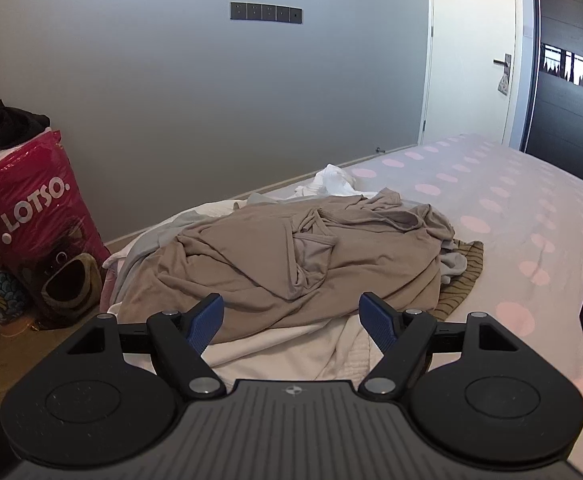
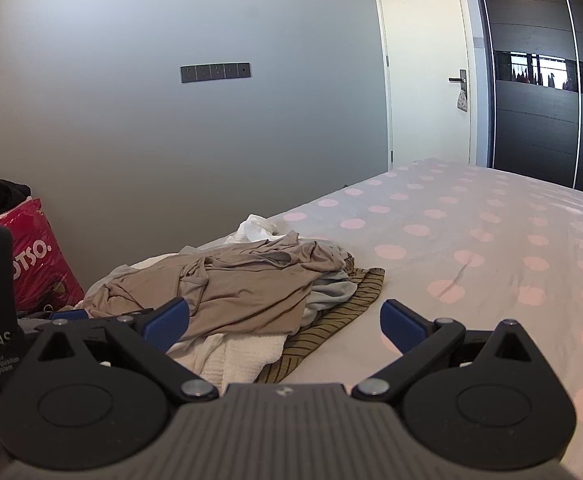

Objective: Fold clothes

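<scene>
The bed [image 2: 471,240], under a pale sheet with pink dots, carries everything and is bare across its far and right-hand parts. A heap of clothes [image 1: 275,264] sits at its left edge, toward the near corner, crumpled and unfolded; no folded garment shows in either view. Topmost is a taupe garment [image 2: 231,292], bunched, with a strap or neckline twisted at its middle. Beneath it lie cream cloth [image 1: 275,352] at the near side, an olive striped piece [image 2: 331,320] at the right, pale grey cloth, and a white item [image 1: 331,180] at the far end. The left gripper [image 1: 291,320] hovers just short of the heap, jaws spread and empty; the right gripper [image 2: 285,320] likewise stands wide apart, holding nothing. Risk, as a judgement: the layers overlap closely, so a pinch on the taupe garment may catch the cloth beneath and drag the heap off the left edge. Legible writing: ".LOTSO." on a pink bag [image 1: 39,216] on the floor; "DAS" on the left device.
</scene>
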Available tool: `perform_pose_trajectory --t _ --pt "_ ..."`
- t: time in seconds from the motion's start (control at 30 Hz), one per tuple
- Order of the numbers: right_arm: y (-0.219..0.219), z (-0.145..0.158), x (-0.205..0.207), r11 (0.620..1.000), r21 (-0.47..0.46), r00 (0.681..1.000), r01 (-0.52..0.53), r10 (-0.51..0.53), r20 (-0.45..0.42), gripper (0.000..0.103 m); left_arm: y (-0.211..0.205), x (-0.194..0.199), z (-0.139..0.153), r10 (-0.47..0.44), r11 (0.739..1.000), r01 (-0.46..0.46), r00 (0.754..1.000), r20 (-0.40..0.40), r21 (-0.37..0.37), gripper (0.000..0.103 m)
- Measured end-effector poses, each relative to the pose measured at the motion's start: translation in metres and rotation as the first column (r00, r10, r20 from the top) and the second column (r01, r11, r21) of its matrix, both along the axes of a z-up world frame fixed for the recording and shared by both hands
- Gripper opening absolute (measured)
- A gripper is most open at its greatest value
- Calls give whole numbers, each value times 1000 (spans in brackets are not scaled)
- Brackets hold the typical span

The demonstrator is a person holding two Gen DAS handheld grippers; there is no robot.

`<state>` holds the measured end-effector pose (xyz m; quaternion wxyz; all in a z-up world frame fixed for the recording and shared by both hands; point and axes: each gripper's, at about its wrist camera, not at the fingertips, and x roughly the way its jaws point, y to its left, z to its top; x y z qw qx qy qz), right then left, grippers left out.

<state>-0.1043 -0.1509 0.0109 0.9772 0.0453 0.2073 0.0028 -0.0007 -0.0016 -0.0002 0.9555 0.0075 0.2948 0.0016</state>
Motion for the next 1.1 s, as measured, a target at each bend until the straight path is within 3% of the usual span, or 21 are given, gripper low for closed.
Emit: perform_pose_trajectory --t 0.17,0.27,0.57,0.9,1.1 --pt "3 1 0 1000 -1 1000 7 -7 -1 102 -5 -2 -1 -6 1000 6 1000 6 -13 74" --pt "10 3 0 1000 -5 1000 15 -15 -2 102 1 -8 2 -4 998 6 1000 25 -59 73" --pt "7 3 2 1000 4 1000 5 -5 0 102 10 -3 4 5 997 -4 1000 14 -71 70" --pt "8 1 2 1000 1 1000 -5 5 4 102 6 -2 2 17 1000 -17 1000 1 -26 70" --pt "7 1 4 1000 14 1000 -17 17 -2 102 9 -2 3 28 999 -28 1000 4 -41 70"
